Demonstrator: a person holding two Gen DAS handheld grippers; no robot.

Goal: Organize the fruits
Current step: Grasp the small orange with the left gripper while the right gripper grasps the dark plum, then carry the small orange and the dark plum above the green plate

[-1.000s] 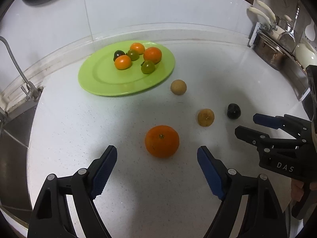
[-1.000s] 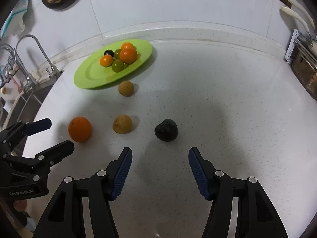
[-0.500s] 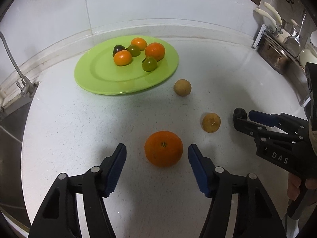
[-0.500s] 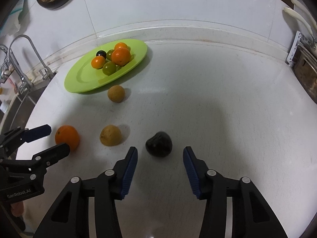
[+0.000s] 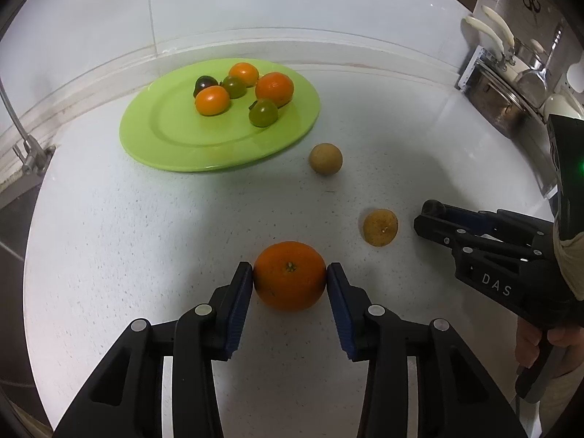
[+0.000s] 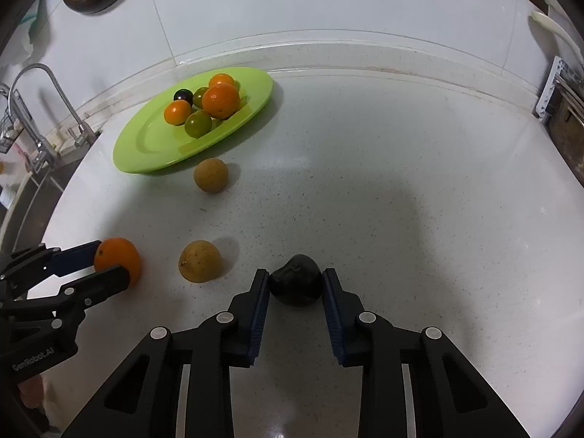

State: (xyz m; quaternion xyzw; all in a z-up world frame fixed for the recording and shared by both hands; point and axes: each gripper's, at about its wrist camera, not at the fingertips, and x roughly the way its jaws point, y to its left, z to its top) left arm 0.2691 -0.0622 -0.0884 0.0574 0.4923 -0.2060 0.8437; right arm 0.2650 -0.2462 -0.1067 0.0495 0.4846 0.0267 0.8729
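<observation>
My left gripper (image 5: pixel 289 277) is shut on an orange (image 5: pixel 289 275) that rests on the white counter; it also shows in the right wrist view (image 6: pixel 117 260). My right gripper (image 6: pixel 295 284) is shut on a dark fruit (image 6: pixel 296 280) on the counter. A green plate (image 5: pixel 175 138) at the back holds several small orange, green and dark fruits. A round brown fruit (image 5: pixel 325 158) lies beside the plate. A yellow-brown fruit (image 5: pixel 380 227) lies between the two grippers.
A sink and tap (image 6: pixel 43 109) lie to the left. Pots and utensils (image 5: pixel 511 73) stand at the far right. A tiled wall (image 6: pixel 292 0) runs along the back of the counter.
Both grippers moved forward and closed: the left one onto the orange, the right one onto the dark fruit.
</observation>
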